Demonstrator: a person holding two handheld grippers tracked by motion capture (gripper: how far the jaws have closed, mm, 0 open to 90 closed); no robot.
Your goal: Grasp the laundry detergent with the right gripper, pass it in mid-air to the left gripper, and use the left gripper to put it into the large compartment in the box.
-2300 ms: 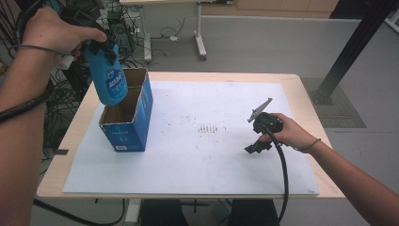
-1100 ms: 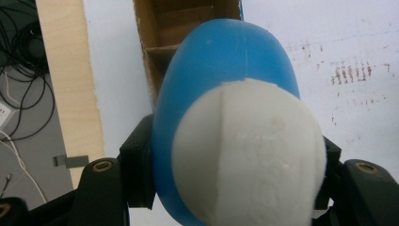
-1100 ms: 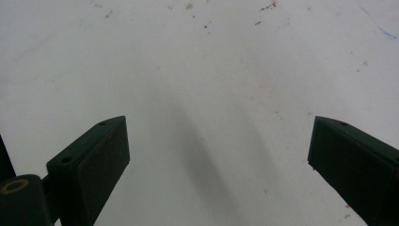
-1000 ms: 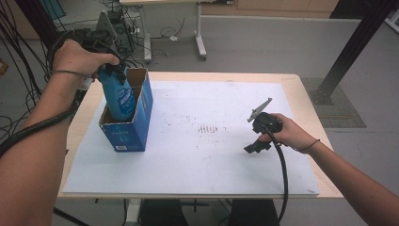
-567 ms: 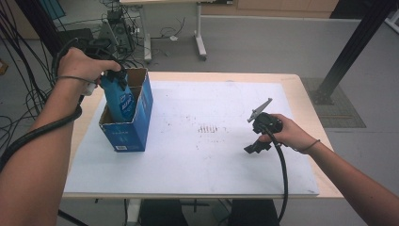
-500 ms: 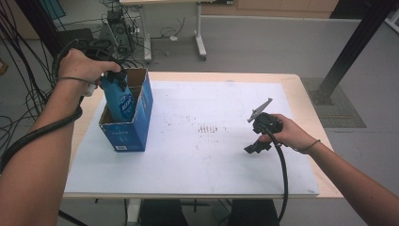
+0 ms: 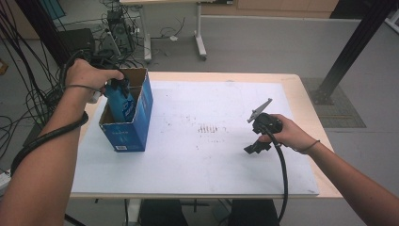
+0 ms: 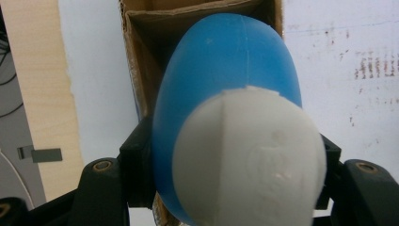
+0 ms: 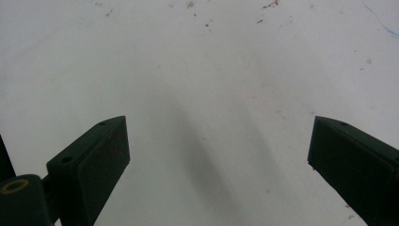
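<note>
A blue bottle [image 7: 123, 101] with a white cap [image 8: 249, 160] stands partly inside an open blue cardboard box [image 7: 128, 129] at the left of the table. My left gripper [image 7: 116, 85] is shut on the bottle's upper part from above. In the left gripper view both black jaws press the sides of the bottle [image 8: 226, 66], and the box's brown inner walls [image 8: 141, 61] lie below it. At the right of the table my right gripper [image 7: 254, 145] hovers low over the white sheet [image 7: 207, 155]. It stands open [image 9: 219, 155] with nothing between its jaws.
The white sheet covers most of the wooden table [image 7: 308, 108] and carries faint reddish marks [image 7: 209, 128] near its middle. Cables and equipment [image 7: 89, 42] crowd the floor beyond the table's left side. A black post [image 7: 350, 52] rises at the far right.
My left hand has come down with the bottle, from above the box to partly inside it. The right hand and its gripper have kept still.
</note>
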